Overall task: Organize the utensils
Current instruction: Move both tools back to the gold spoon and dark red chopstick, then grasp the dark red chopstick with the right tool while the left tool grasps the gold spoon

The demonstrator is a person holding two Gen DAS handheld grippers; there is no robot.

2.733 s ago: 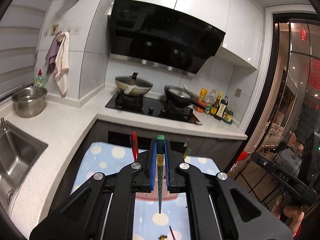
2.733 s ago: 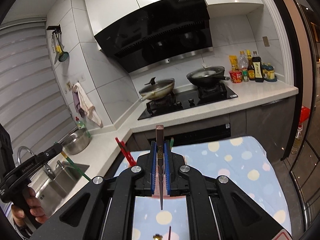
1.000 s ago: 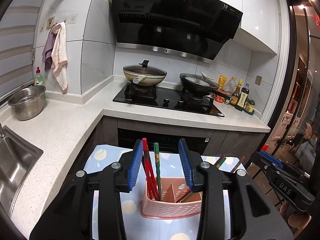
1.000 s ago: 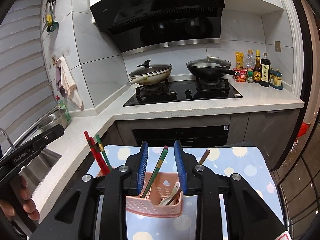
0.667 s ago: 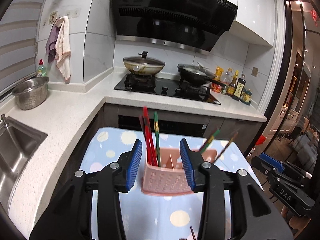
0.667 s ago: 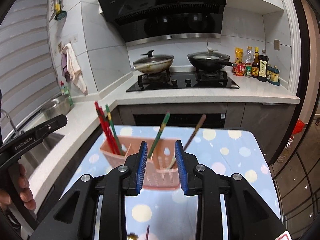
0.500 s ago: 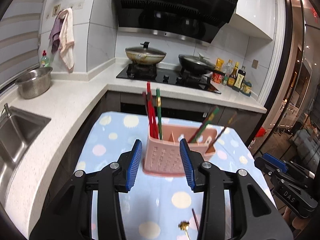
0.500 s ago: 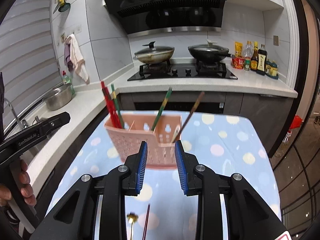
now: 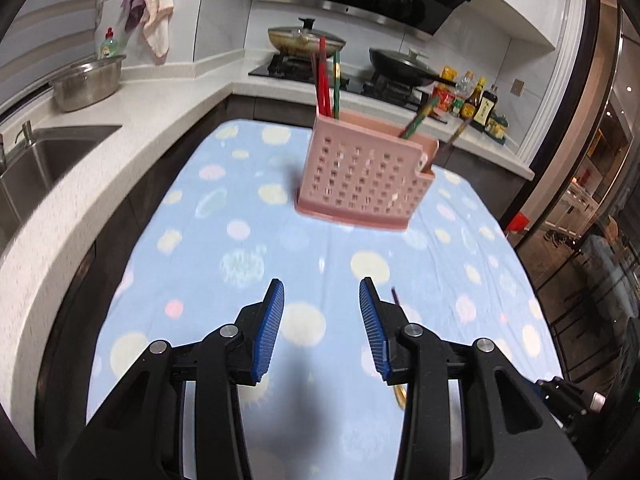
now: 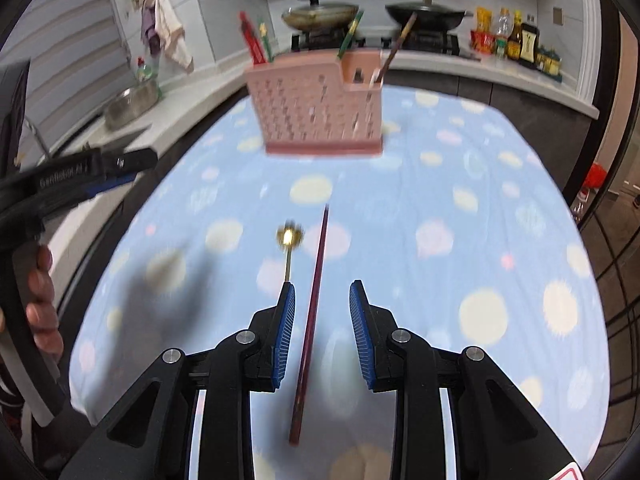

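Each camera sits behind its own fingers, looking forward and steeply down across the dotted cloth point(image 9: 248, 240) toward the stove wall. The left view lies left of the right one. Both share the pink basket point(image 9: 362, 178) point(image 10: 320, 108) farther off, cloth and kitchen counter point(image 9: 172, 92) point(image 10: 500, 72).

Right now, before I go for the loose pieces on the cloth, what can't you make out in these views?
- Gold-topped thin utensil: right wrist view, motion blur; its lower end is hidden behind the right hand-held gripper.
- Dark red chopstick: left wrist view shows only its tip beside a finger.
- Pink perforated plastic utensil holder: its wall hides the lower ends of the utensils inside.
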